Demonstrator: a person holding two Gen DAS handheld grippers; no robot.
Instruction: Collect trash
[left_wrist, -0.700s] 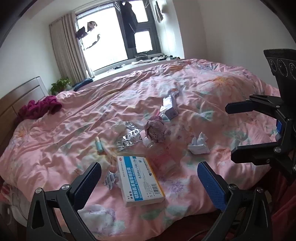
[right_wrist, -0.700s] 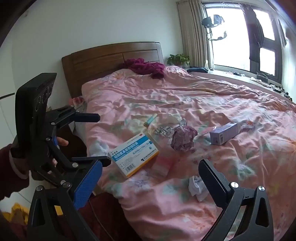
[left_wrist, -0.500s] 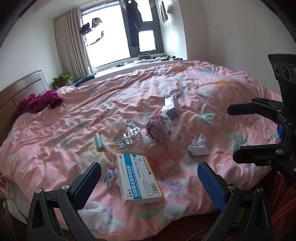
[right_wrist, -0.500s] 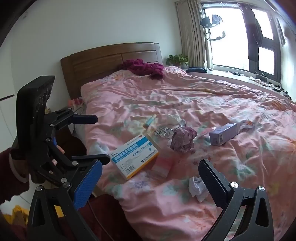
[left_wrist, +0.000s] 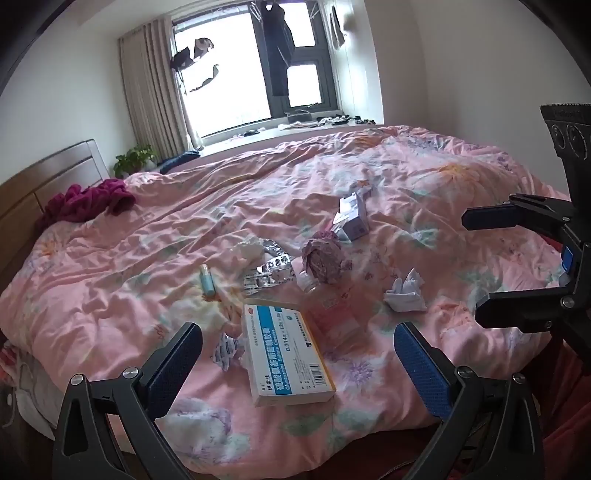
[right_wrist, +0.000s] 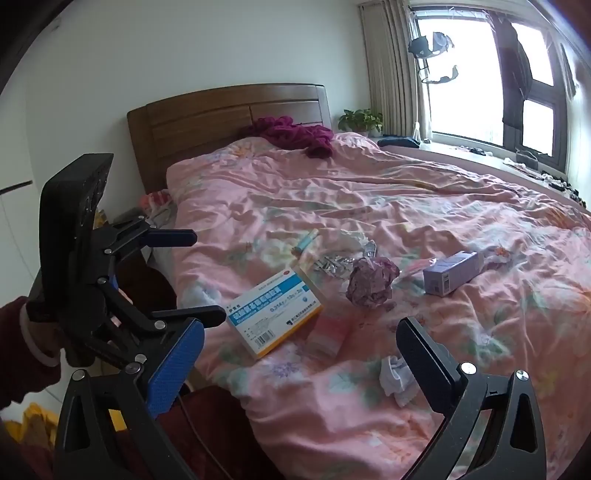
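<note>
Bed (left_wrist: 461, 192) fills both views, pink flowered cover, rumpled. Wooden headboard (right_wrist: 229, 114) at the far end with a dark red cloth (right_wrist: 291, 134) bunched near it; window (left_wrist: 240, 70) beyond.

All the trash we can see lies loose on the cover, near the edge closest to us. Nothing collected as far as we can tell, and no bin or bag is in view.

- Blue-and-white medicine box (left_wrist: 286, 354), flat, nearest the left gripper.
- Small purple box (right_wrist: 452, 273), farther in.
- Clear plastic bottle (left_wrist: 328, 314) on its side, just beside the medicine box.
- Crumpled purple wrapper (left_wrist: 323, 260), mid-cluster.
- White tissue wad (left_wrist: 404, 295), off to the right side.
- Foil pill strips (left_wrist: 269, 273) and a crushed one (left_wrist: 225, 350) by the medicine box.
- Small blue tube (left_wrist: 207, 282).

Left gripper (left_wrist: 297, 363): fingers spread wide, nothing between them, above the medicine box. Right gripper (right_wrist: 301, 363): also spread wide and empty, held off the bed edge.

We judge the task at its start; every piece is left to pick up.
</note>
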